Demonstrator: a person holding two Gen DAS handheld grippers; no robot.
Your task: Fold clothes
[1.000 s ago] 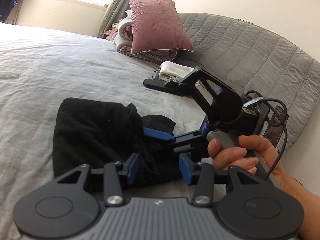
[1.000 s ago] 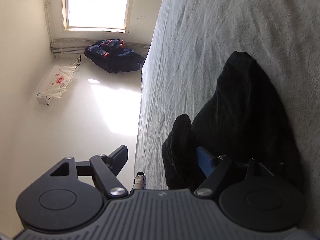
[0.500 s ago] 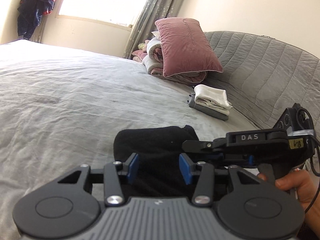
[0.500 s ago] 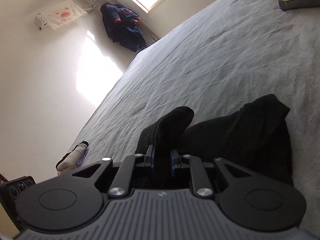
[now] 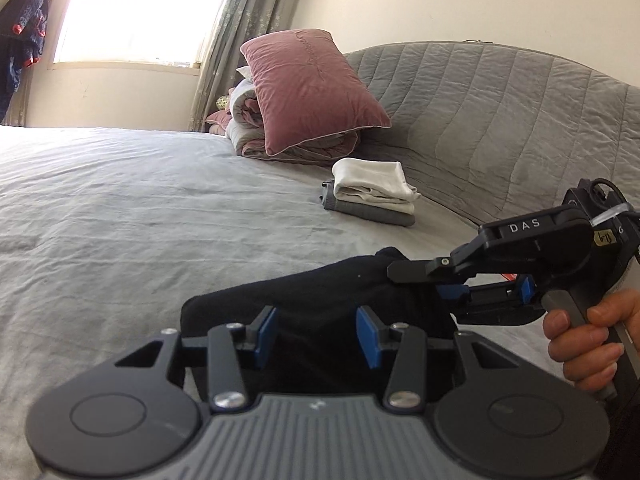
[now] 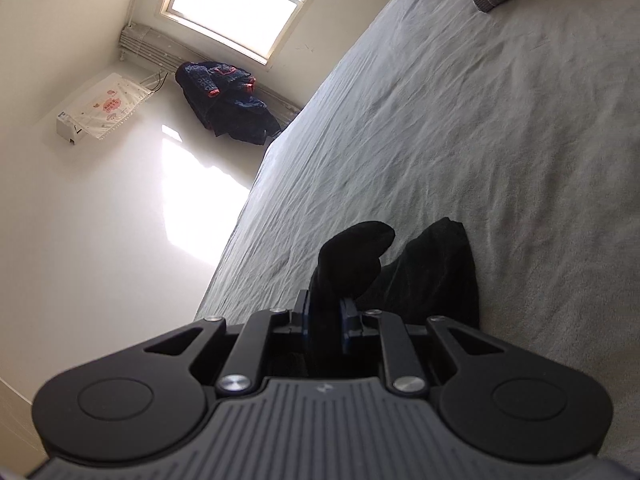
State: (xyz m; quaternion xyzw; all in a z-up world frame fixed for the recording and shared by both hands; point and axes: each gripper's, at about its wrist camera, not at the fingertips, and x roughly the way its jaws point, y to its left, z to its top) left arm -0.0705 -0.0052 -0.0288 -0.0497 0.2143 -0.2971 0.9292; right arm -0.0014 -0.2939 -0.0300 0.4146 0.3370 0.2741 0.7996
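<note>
Black garment (image 5: 320, 296) lies bunched on grey bedspread (image 5: 140, 208), near its edge. Right gripper (image 6: 325, 314): jaws clamped on raised fold of garment (blue pads pressed against cloth both sides). Left gripper (image 5: 316, 334): jaws apart, cloth between them, no pinch. Folded white-and-grey stack (image 5: 372, 192) farther back, below pink pillow (image 5: 308, 88).

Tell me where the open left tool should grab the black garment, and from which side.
Take the black garment at its near edge, just ahead of the open left tool, coming in low from the near side. The right tool already pinches the right-hand end, so the free cloth lies on the bed between the blue pads.
</note>
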